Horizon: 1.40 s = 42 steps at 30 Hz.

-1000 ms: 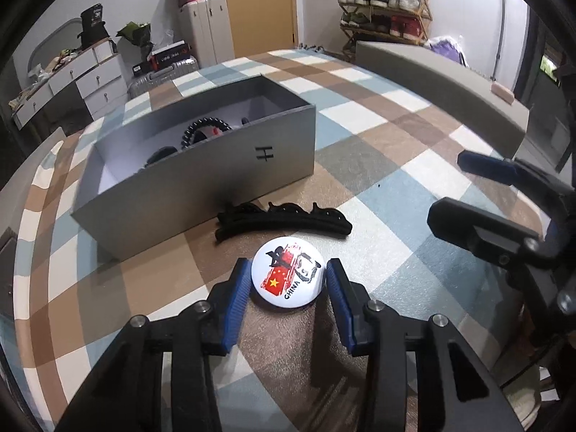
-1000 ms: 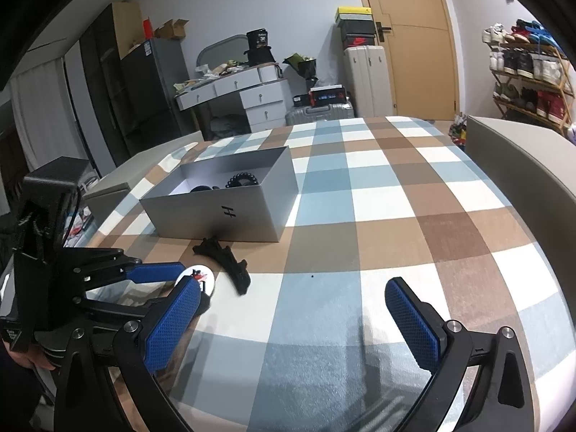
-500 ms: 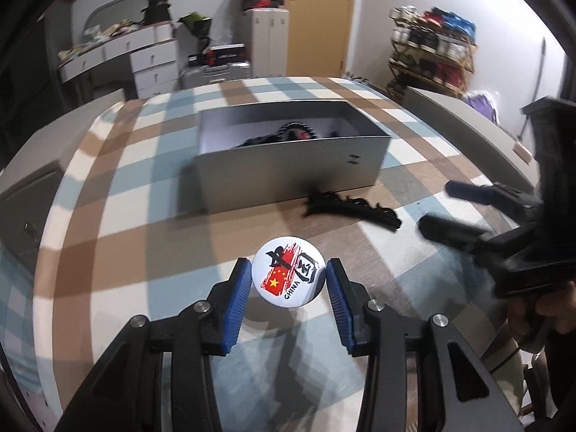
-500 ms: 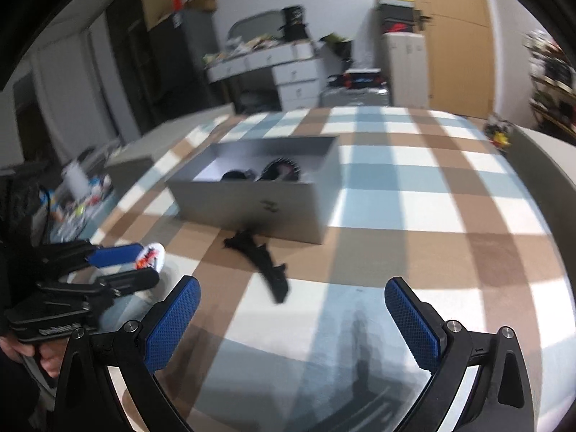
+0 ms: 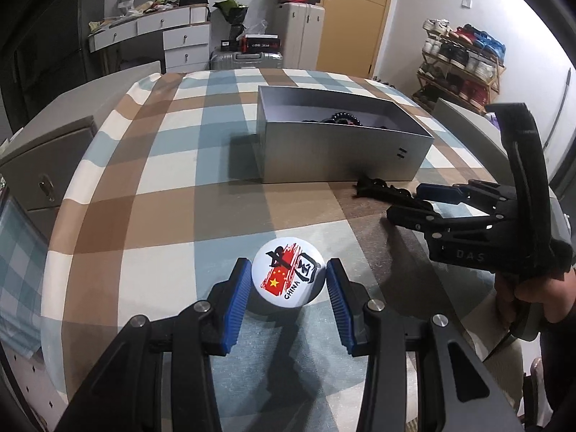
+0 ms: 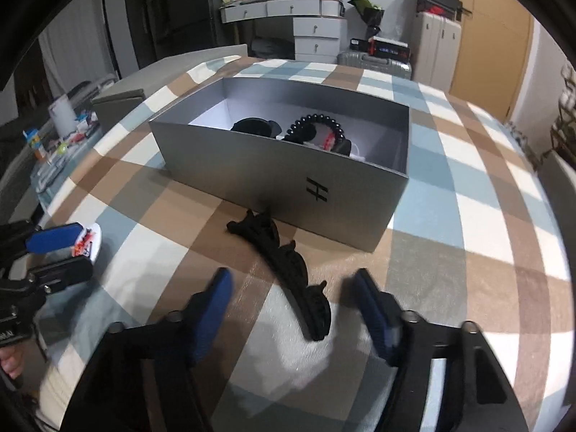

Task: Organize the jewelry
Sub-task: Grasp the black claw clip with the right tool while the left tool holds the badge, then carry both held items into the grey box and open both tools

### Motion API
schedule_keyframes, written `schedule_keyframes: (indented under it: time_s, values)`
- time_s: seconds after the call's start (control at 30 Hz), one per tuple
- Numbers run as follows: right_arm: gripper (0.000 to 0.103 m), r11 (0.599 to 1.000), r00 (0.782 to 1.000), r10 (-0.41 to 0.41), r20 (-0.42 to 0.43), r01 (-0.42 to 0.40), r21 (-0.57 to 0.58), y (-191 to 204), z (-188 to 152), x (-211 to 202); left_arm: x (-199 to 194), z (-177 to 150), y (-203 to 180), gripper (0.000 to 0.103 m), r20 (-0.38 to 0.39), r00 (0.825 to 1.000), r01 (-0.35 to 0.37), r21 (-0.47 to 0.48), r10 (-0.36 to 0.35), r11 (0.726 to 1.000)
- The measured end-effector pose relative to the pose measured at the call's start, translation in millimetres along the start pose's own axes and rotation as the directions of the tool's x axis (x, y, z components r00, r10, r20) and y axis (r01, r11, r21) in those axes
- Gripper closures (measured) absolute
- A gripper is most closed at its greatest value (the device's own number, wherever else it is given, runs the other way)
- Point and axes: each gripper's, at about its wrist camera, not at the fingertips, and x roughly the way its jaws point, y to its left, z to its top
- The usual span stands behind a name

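The left tool (image 5: 288, 280) clamps the badge (image 5: 286, 277) above open counter (image 5: 162, 216) — the right tool (image 6: 291, 309), just closing, straddles the clip (image 6: 284, 262) untouched, beside the box (image 6: 273, 180) wall.

Left gripper (image 5: 288, 284): black arms with blue ribbed pads, clamped on either side of a round white pin badge (image 5: 287, 275) printed with a red flag, black brushwork and the word CHINA.
Badge position: lifted clear of the counter (image 5: 162, 208), which is covered in a blue, brown and white checked cloth.
Grey open cardboard box (image 5: 338, 154): farther back on the counter, dark beads showing over its rim.
Black scalloped hair clip (image 5: 381, 190): lying on the cloth just in front of the box.
Right gripper (image 5: 414, 203): reaching in from the right, its tips at the clip's near end; jaws have just been closing.
Hand (image 5: 529, 284): gripping the right tool's handle.
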Motion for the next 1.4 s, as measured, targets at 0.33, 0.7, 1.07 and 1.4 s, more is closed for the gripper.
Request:
schedule_keyframes:
  time_s: [0.33,0.7,1.07,1.4]
  values:
    - [0.084,0.995,0.993,0.095,0.063,-0.096,0.011,1,-5,-14,-5,0,1,0.066,0.014,1.000,-0.007,0.000,0.007,1.000]
    - [0.084,0.986,0.978,0.152,0.146,-0.160,0.046,-6,-9,-42,-8,14,-3,0.066,-0.001,1.000,0.014,0.010,-0.014,1.000]
    - [0.084,0.984,0.947,0.154,0.281,-0.172,0.040,-19,13,-74,-8,53,-14,0.066,0.059,0.998,0.025,0.043,-0.027,0.999]
    - [0.084,0.973,0.918,0.178,0.355,-0.219,0.077,-41,41,-83,1,85,-17,0.066,0.102,0.994,0.033,0.066,-0.039,0.997]
